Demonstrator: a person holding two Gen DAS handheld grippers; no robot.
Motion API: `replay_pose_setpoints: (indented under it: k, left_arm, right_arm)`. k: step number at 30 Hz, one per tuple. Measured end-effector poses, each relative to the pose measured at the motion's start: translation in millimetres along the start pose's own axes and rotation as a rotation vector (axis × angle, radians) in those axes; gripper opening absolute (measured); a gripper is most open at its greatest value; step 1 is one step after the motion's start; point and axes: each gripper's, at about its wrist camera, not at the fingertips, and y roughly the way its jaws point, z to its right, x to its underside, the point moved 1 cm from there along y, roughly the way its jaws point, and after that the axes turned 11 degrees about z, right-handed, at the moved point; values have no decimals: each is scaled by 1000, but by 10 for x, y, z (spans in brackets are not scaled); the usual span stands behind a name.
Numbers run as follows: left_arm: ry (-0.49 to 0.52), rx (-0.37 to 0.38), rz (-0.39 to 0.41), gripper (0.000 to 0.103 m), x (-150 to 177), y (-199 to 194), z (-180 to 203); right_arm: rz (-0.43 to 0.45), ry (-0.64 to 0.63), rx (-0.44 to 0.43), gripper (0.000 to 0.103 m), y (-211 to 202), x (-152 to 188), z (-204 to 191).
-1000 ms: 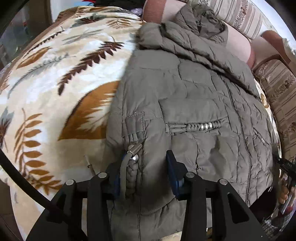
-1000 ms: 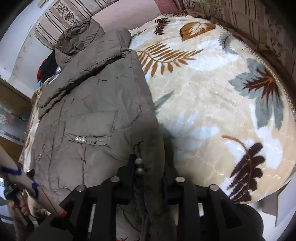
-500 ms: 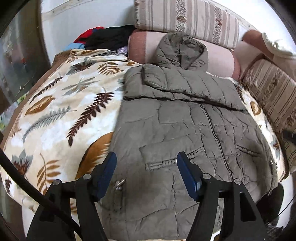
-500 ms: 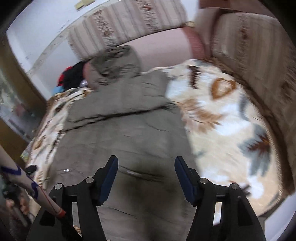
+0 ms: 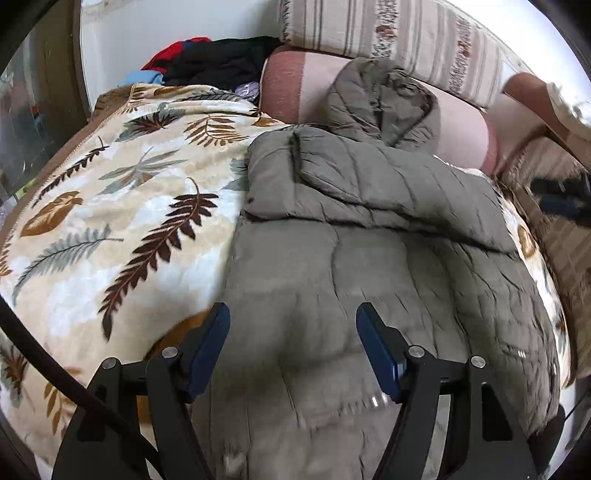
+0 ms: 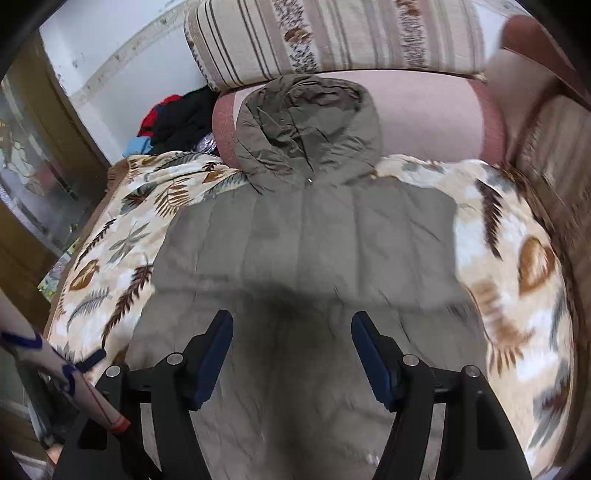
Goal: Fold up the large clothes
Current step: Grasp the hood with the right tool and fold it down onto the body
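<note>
Where leaf-print blanket (image 5: 122,229) covers the sofa (image 6: 332,33), the jacket (image 6: 306,236) lies flat.

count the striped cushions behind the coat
1 fully in view: a striped cushion along the sofa back, above the pink bolster where the coat's hood rests. Others may sit outside the frame.

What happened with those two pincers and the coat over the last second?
Both let go: the left gripper and right gripper, clamped on the jacket's hem a second ago, have opened and pulled back. The jacket stays flat on the leaf-print blanket, hood against the cushion.
</note>
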Motion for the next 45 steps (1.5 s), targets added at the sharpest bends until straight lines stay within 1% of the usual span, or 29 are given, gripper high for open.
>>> replay_pose_setpoints:
  k: [3,4,6,8,10,12,14,15,17,19,20,21,24,25,27,28,30,31,32,34,36,40,41,42,44,45]
  left_arm:
    - [-3,-9,16,70,-70,203,-67]
    - [-1,-12,21,70,-79,244,-85]
    - [5,-7,34,70,-92,334,-128]
    - [5,8,42,70,-80,380,-171]
    - [1,35,49,70,-52,430,-220]
    - [-2,63,49,70,-26,484,-246]
    - [-7,86,39,70,-4,537,-251]
    - [-11,110,22,70,18,583,-244]
    - [-2,131,0,70,54,638,-208]
    - [12,136,-1,71,70,651,-172]
    - [19,142,-1,72,74,657,-153]
    - [21,148,-4,73,80,666,-142]
    - [21,166,-9,74,90,680,-138]
    - [18,169,-15,74,93,694,-141]
    - [10,175,-28,74,91,725,-157]
    - [3,179,-34,74,93,739,-167]
    - [-10,187,-40,74,89,745,-185]
    - [-16,192,-41,74,84,739,-194]
    - [-18,194,-41,74,82,732,-200]
    - [-26,202,-39,74,76,701,-209]
    - [-44,221,-36,74,63,664,-229]
    - [-77,268,-15,74,24,559,-276]
    - [-79,270,-6,74,14,534,-285]
    - [-79,267,5,74,8,502,-300]
    - [-79,249,25,74,2,441,-344]
    - [-83,239,30,74,6,419,-368]
  right_arm:
    - [-13,-10,56,71,472,-514,-131]
    - [-13,-15,71,71,566,-631,-155]
    - [-5,-17,106,72,837,-975,-207]
    - [9,27,119,76,1080,-1311,-208]
    - [46,83,134,78,1300,-1668,-202]
    - [89,126,146,82,1444,-1938,-208]
    - [129,172,144,90,1636,-2236,-230]
    - [135,191,137,91,1731,-2346,-238]
    - [127,231,125,94,1918,-2498,-245]
    - [111,320,114,94,2195,-2646,-184]
    - [107,348,115,94,2270,-2672,-159]
    - [102,405,124,94,2416,-2720,-105]
    - [116,505,135,94,2654,-2758,-15]
    - [109,528,147,94,2752,-2763,6]
    - [74,541,156,94,2925,-2748,30]
    - [52,527,165,91,3009,-2710,32]
    - [30,488,170,57,3057,-2622,21]
    - [17,469,164,25,3047,-2589,-5]
    - [13,439,169,21,3004,-2553,-35]
    - [38,360,185,18,2808,-2484,-128]
    - [45,299,186,16,2577,-2385,-216]
    - [68,184,177,14,1879,-2072,-429]
    - [74,159,167,13,1652,-1952,-491]
    - [79,148,160,13,1533,-1886,-524]
    - [89,108,143,12,1155,-1607,-603]
    - [95,85,137,12,944,-1417,-644]
